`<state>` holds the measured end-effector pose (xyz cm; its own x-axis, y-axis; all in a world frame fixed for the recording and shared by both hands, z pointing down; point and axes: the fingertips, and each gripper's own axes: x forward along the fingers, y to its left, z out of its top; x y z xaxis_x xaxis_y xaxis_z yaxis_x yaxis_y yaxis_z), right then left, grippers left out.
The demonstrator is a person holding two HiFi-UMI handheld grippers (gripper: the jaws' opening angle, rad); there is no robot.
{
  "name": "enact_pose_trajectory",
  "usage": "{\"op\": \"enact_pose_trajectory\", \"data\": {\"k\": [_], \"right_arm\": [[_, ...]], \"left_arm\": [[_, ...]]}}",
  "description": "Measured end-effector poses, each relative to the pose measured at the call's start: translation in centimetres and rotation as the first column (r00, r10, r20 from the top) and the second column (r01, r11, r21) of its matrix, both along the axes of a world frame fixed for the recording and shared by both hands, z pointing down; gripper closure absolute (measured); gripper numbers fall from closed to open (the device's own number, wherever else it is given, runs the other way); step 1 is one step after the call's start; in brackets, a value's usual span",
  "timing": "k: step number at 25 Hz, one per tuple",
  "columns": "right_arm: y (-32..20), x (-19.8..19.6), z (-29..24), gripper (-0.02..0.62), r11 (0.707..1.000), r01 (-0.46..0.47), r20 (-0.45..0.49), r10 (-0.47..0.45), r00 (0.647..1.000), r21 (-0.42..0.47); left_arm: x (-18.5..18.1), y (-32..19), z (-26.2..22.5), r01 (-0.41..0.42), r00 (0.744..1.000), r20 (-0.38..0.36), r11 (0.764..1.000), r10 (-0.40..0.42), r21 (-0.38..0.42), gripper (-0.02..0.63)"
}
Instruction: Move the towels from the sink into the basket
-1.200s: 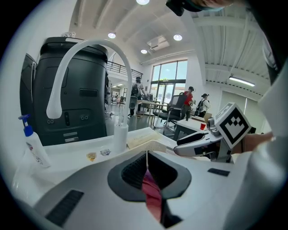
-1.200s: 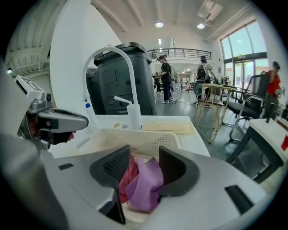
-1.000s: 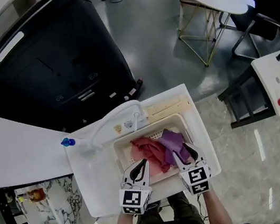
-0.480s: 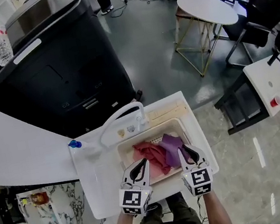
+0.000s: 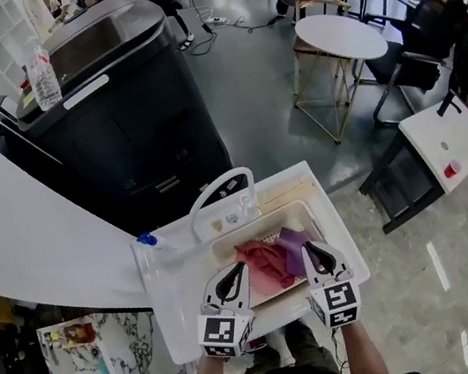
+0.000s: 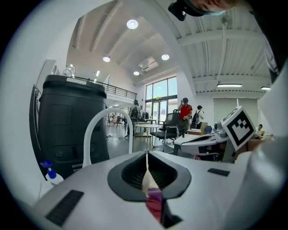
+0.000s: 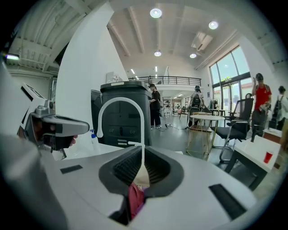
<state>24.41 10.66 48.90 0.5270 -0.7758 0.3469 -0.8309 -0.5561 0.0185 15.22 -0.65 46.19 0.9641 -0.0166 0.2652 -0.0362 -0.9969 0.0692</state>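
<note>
A big black machine (image 5: 113, 113) fills the far side of the head view, with a clear plastic bottle (image 5: 42, 74) standing on its top. In front of it is the white tabletop (image 5: 180, 312), whose right part holds the cream sink (image 5: 318, 216). A white arched faucet (image 5: 218, 195) rises at the sink's far edge, and a blue-capped spray bottle (image 5: 148, 240) stands at the tabletop's far left corner. The towels (image 5: 274, 260), one pink and one purple, are bunched together in the sink, the pink to the left and the purple touching it on the right. The left gripper (image 5: 238, 272) reaches in over the tabletop's near edge to the left side of the heap. Its own view shows its jaws clenched on a fold of purple and red cloth. The right gripper (image 5: 308, 251) comes in beside it at the heap's right side. Its jaws have just been closing and now pinch pink cloth with a sliver of purple. Which towel each fold belongs to cannot be told.
</note>
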Motion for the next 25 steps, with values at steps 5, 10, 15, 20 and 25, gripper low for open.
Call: {"op": "enact_pose_trajectory", "data": {"k": [5, 10, 15, 20, 25], "right_arm": [[0.4, -2.6, -2.4, 0.555, 1.000, -0.010, -0.056, 0.012, 0.998, 0.028], [1.2, -5.6, -3.7, 0.555, 0.999, -0.014, -0.088, 0.019, 0.996, 0.050], [2.0, -8.7, -4.0, 0.555, 0.998, -0.020, -0.096, 0.025, 0.995, 0.057], [2.4, -11.0, -3.8, 0.555, 0.998, -0.027, -0.101, 0.033, 0.994, 0.060], [3.2, -12.8, -3.9, 0.555, 0.998, -0.027, -0.098, 0.032, 0.995, 0.050]], "left_arm": [[-2.0, -0.2, -2.0, -0.021, 0.999, -0.043, 0.999, 0.022, 0.025, 0.589], [-4.6, -0.3, -2.7, -0.027, 0.998, -0.057, 0.999, 0.029, 0.029, 0.589], [-7.5, -0.3, -2.6, -0.029, 0.998, -0.054, 0.999, 0.031, 0.031, 0.589], [-10.0, -0.7, -2.6, -0.021, 0.998, -0.052, 0.999, 0.023, 0.037, 0.589], [-11.8, -0.5, -2.6, -0.013, 0.999, -0.048, 0.999, 0.015, 0.040, 0.589]]}}
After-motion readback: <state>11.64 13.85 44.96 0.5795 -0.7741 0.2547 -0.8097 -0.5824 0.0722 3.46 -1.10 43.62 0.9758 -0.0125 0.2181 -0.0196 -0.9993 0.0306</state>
